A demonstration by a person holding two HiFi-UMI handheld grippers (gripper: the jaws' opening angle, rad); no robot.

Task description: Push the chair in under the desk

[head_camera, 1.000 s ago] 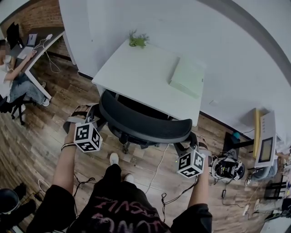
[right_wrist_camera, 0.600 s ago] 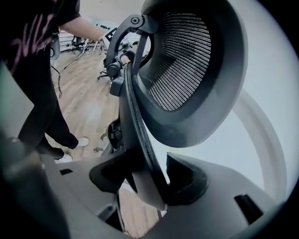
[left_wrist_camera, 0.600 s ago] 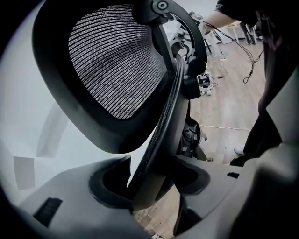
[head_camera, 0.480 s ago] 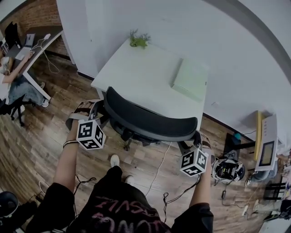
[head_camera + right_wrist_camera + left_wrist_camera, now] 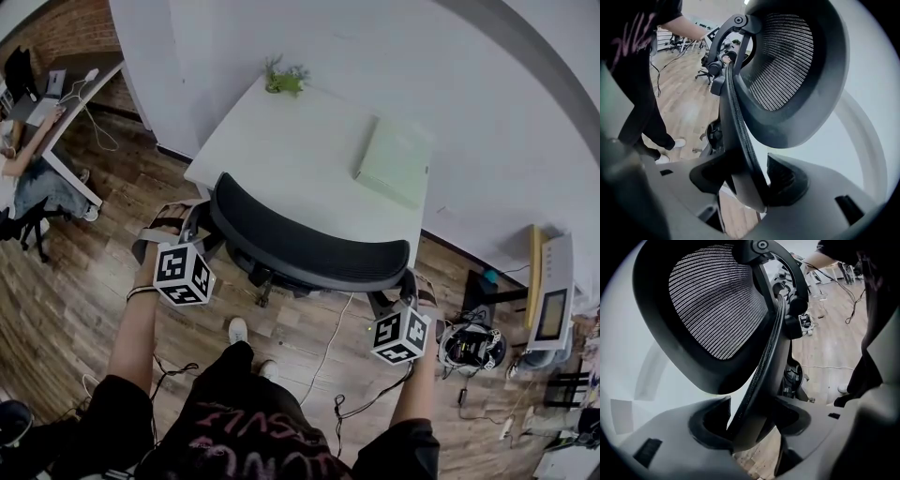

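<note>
A black mesh office chair (image 5: pixel 300 242) stands at the white desk (image 5: pixel 281 150), its curved backrest overlapping the desk's near edge in the head view. My left gripper (image 5: pixel 190 230) is shut on the backrest's left end and my right gripper (image 5: pixel 405 289) on its right end. In the left gripper view the backrest rim (image 5: pixel 761 371) runs between the jaws of the left gripper (image 5: pixel 750 420), with the mesh headrest (image 5: pixel 712 301) above. The right gripper view shows the same rim (image 5: pixel 738 131) pinched in the right gripper (image 5: pixel 747 180). The seat is hidden below the backrest.
A pale green box (image 5: pixel 394 161) and a small plant (image 5: pixel 284 77) sit on the desk, which backs onto a white wall. Cables (image 5: pixel 328 349) trail over the wooden floor by the person's feet. Equipment (image 5: pixel 469 347) clutters the right; another desk with a seated person (image 5: pixel 33 159) is far left.
The chair and both grippers have moved a little forward toward the desk; the backrest now covers more of the desk's near edge. Both grips are unchanged.
</note>
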